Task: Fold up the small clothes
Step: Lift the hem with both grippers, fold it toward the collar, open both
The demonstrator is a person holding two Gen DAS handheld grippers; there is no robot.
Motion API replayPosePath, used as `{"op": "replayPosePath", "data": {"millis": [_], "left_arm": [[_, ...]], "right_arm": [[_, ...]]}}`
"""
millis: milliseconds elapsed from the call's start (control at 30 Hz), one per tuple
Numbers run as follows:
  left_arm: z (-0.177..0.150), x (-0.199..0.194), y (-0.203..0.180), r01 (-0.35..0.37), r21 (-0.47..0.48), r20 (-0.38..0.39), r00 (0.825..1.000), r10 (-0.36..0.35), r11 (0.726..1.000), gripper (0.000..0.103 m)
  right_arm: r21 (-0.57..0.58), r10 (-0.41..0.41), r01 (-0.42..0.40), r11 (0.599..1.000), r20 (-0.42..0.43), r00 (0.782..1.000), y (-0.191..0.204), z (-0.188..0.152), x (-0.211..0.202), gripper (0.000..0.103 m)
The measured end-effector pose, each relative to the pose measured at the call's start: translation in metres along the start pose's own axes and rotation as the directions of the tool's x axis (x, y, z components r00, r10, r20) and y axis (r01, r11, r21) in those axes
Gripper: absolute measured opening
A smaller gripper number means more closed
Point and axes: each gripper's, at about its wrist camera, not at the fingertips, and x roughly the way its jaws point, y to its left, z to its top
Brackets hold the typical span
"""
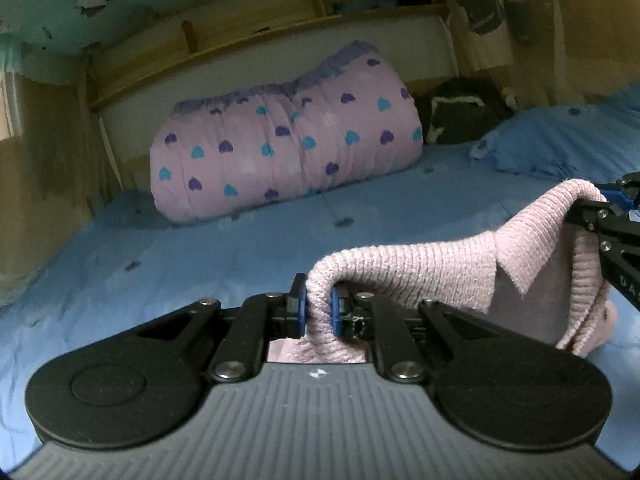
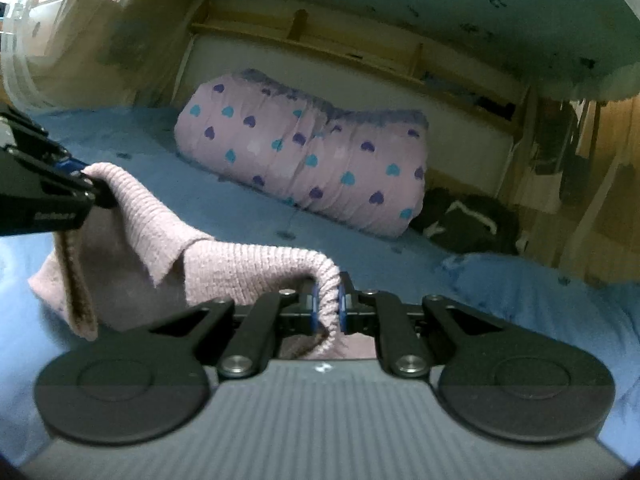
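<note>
A small pink ribbed knit garment (image 1: 424, 268) hangs stretched between my two grippers above the blue bed sheet (image 1: 160, 264). My left gripper (image 1: 319, 312) is shut on one edge of the garment. My right gripper (image 1: 600, 204) comes in from the right edge of the left wrist view and pinches the other edge. In the right wrist view my right gripper (image 2: 328, 306) is shut on the garment (image 2: 248, 268), and my left gripper (image 2: 90, 184) holds its far corner at the left. The garment's lower part droops toward the bed.
A rolled pink quilt with blue and purple hearts (image 1: 288, 140) lies at the back of the bed against the wooden headboard (image 1: 260, 36). A dark garment (image 1: 460, 112) and a blue pillow (image 1: 560, 140) lie to its right.
</note>
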Motion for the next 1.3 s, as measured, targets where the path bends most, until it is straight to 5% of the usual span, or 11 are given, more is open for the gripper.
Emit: {"op": "replayPosePath", "data": {"millis": [400,833,1100,1300], "left_arm": [[0.016,0.132,-0.002,-0.020,0.004,-0.066,0.998,0.020,1.000,0.014],[-0.038,0.254,-0.014,-0.003,-0.023,-0.230,0.973,-0.003,1.000,0.015],[-0.044,0.252,-0.016,0.006,-0.006,-0.244,0.970,-0.007,1.000,0.018],[-0.023,0.212,-0.009,0.011,0.023,-0.251,0.968,-0.005,1.000,0.051]], "right_arm": [[-0.043,-0.016,0.015,0.999,-0.016,1.000,-0.006,0.017,0.095,0.012],[-0.041,0.011,-0.020,0.999,-0.195,0.981,0.016,-0.049,0.203,0.012],[-0.016,0.043,-0.049,0.999,-0.263,0.964,0.020,-0.068,0.229,0.015],[0.113,0.111,-0.082,0.990,-0.280,0.953,-0.003,-0.054,0.222,0.026]]}}
